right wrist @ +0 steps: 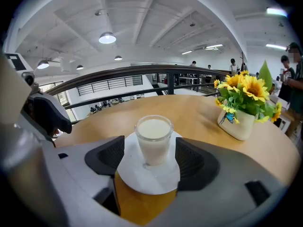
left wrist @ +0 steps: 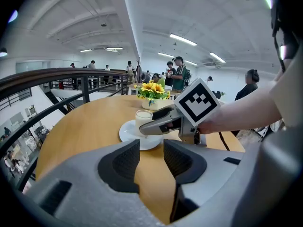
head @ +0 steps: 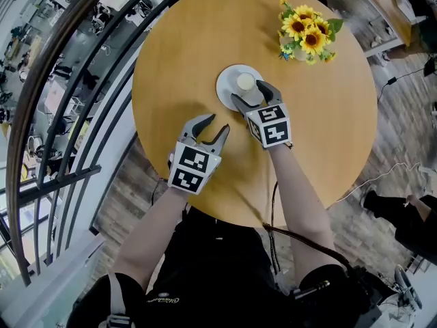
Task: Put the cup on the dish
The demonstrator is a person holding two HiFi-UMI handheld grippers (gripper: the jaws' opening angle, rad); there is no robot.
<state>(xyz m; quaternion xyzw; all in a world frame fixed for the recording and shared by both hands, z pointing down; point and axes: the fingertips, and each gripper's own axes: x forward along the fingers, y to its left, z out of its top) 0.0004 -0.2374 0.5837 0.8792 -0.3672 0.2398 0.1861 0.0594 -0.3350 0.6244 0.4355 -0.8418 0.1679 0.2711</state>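
A small glass cup of milk [head: 245,82] stands upright on a white dish [head: 225,89] in the middle of the round wooden table [head: 177,53]. My right gripper [head: 251,93] is open, with one jaw on each side of the cup [right wrist: 154,138] and a small gap either way, low over the dish [right wrist: 149,178]. My left gripper [head: 216,124] is open and holds nothing; it hovers over bare table nearer to me, left of the right one. In the left gripper view the cup [left wrist: 143,118] sits beyond my left gripper [left wrist: 151,160], partly hidden by the right gripper [left wrist: 161,123].
A white vase of sunflowers [head: 305,33] stands at the far right of the table, right of the cup [right wrist: 241,110]. A dark curved railing [head: 82,115] runs along the table's left side. The table's edge is close to my body.
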